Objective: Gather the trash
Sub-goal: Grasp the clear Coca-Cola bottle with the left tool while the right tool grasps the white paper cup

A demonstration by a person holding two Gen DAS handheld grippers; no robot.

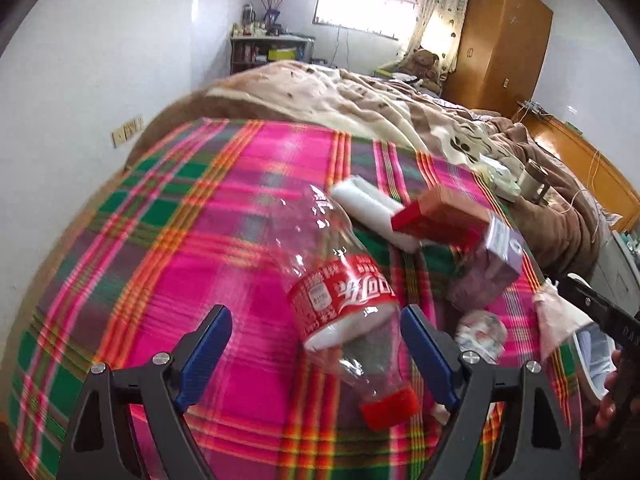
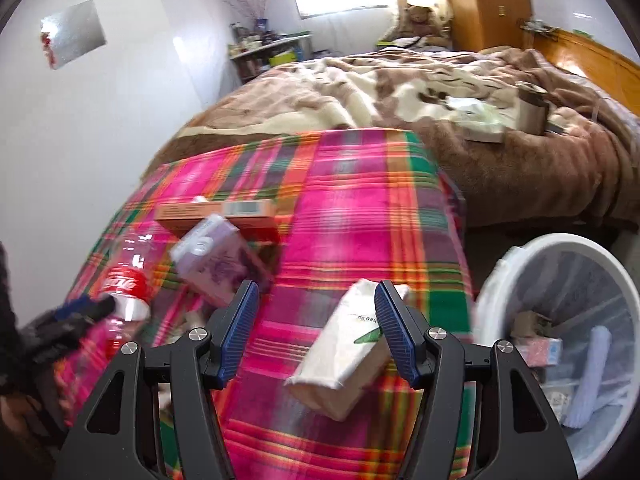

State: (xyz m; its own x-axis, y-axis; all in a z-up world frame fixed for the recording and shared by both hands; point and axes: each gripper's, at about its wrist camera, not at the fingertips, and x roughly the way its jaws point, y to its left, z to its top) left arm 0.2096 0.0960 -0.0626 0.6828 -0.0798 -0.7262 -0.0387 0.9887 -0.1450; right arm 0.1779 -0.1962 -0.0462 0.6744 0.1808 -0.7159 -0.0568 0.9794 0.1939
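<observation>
An empty clear cola bottle with a red label and red cap lies on the pink plaid cloth. My left gripper is open, its blue pads either side of the bottle's lower part. Behind it lie a red-orange box, a white foam piece and a purple carton. In the right wrist view my right gripper is open over the cloth, with a white tissue pack between its fingers against the right pad. The bottle and purple carton lie to the left.
A white bin lined with a bag and holding several pieces of trash stands on the floor at the right. A crumpled wrapper lies by the left gripper. A brown blanket covers the bed behind, with a wooden wardrobe beyond.
</observation>
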